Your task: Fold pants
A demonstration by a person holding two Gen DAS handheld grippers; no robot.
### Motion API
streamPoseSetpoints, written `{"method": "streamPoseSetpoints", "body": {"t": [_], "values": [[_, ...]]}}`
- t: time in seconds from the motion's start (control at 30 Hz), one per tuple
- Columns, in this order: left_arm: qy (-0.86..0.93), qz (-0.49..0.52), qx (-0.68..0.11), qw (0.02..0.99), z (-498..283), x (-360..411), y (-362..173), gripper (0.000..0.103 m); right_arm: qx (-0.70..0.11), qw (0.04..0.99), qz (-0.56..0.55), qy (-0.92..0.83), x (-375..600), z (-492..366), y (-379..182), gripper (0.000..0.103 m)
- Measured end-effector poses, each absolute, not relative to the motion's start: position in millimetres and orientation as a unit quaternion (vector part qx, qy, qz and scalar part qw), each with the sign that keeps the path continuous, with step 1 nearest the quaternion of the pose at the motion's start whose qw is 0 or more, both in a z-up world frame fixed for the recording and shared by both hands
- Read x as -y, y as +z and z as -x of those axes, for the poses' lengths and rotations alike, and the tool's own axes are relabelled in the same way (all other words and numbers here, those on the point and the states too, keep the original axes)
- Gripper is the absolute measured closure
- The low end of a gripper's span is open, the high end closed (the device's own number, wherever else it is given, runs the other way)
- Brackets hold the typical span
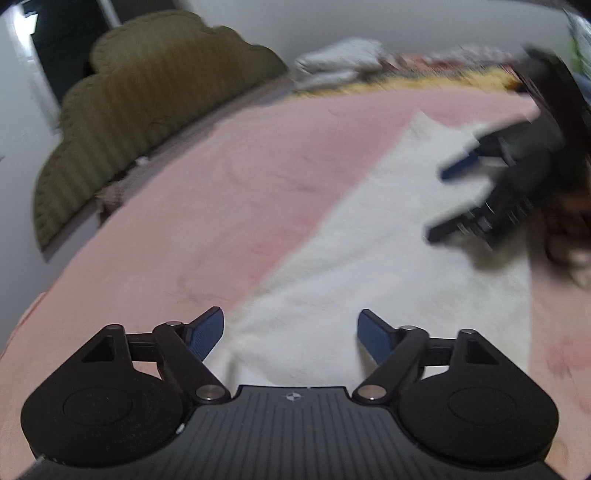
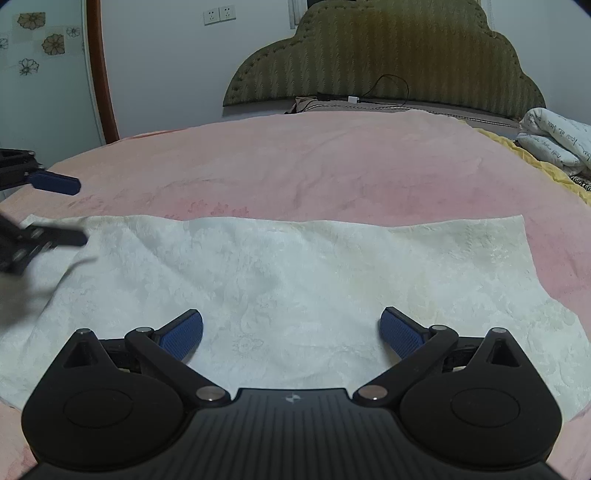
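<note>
White textured pants [image 2: 295,273] lie flat in a folded rectangle on a pink bed cover [image 2: 314,162]. They also show in the left wrist view [image 1: 388,251], blurred. My right gripper [image 2: 291,332] is open and empty, just above the pants' near edge. My left gripper [image 1: 290,332] is open and empty, over one end of the pants. In the right wrist view the left gripper [image 2: 79,210] shows at the far left, open over the pants' left end. In the left wrist view the right gripper [image 1: 439,199] shows at the right, open.
An olive padded headboard [image 2: 384,59] stands at the bed's far end, with a cable [image 2: 388,88] and a white plug by it. Folded white bedding [image 2: 554,140] and a yellow blanket [image 2: 532,158] lie at the right. A wall with sockets [image 2: 219,14] is behind.
</note>
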State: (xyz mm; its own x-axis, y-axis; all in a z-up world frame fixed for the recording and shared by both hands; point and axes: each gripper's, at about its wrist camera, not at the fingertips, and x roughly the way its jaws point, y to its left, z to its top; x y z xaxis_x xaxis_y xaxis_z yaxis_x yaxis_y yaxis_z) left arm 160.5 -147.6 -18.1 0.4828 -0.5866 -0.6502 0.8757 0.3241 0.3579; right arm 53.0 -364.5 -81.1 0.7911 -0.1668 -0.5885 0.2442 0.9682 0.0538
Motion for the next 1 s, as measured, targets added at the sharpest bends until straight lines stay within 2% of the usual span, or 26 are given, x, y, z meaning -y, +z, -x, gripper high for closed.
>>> {"method": "streamPoseSetpoints", "body": {"t": [0.07, 0.17, 0.23, 0.3, 0.4, 0.5, 0.57, 0.7, 0.77, 0.9, 1.0], "values": [[-0.453, -0.372, -0.203, 0.784, -158, 149, -35, 0.020, -0.306, 0.944, -0.059, -0.109, 364, -54, -82, 0.000], [-0.438, -0.293, -0.239, 0.816, -165, 139, -24, 0.031, -0.309, 0.943, -0.051, -0.110, 362, -54, -83, 0.000], [-0.456, -0.211, -0.253, 0.827, -162, 125, -12, 0.027, -0.309, 0.943, -0.051, -0.110, 362, -54, -83, 0.000], [-0.486, -0.171, -0.276, 0.812, -156, 119, -13, 0.022, -0.309, 0.943, -0.051, -0.110, 362, -54, -83, 0.000], [-0.494, -0.207, -0.320, 0.782, -132, 122, -38, 0.025, -0.315, 0.942, -0.043, -0.107, 361, -54, -83, 0.000], [-0.494, -0.200, -0.295, 0.793, -113, 109, -41, 0.029, -0.328, 0.940, -0.011, -0.090, 355, -45, -82, 0.000], [-0.477, -0.173, -0.289, 0.812, -109, 103, -37, 0.027, -0.338, 0.938, -0.013, -0.073, 358, -34, -80, 0.000], [-0.389, -0.150, -0.232, 0.879, -98, 111, -37, 0.011, -0.318, 0.942, -0.024, -0.104, 368, -17, -72, 0.000], [-0.353, -0.144, -0.236, 0.894, -94, 120, -41, 0.011, -0.299, 0.946, -0.023, -0.123, 373, -12, -69, 0.000], [-0.334, -0.136, -0.279, 0.890, -90, 130, -53, 0.007, -0.315, 0.942, -0.034, -0.113, 388, -13, -85, 0.000], [-0.300, -0.116, -0.257, 0.911, -87, 124, -44, 0.006, -0.314, 0.942, -0.037, -0.114, 388, -13, -86, 0.000]]}}
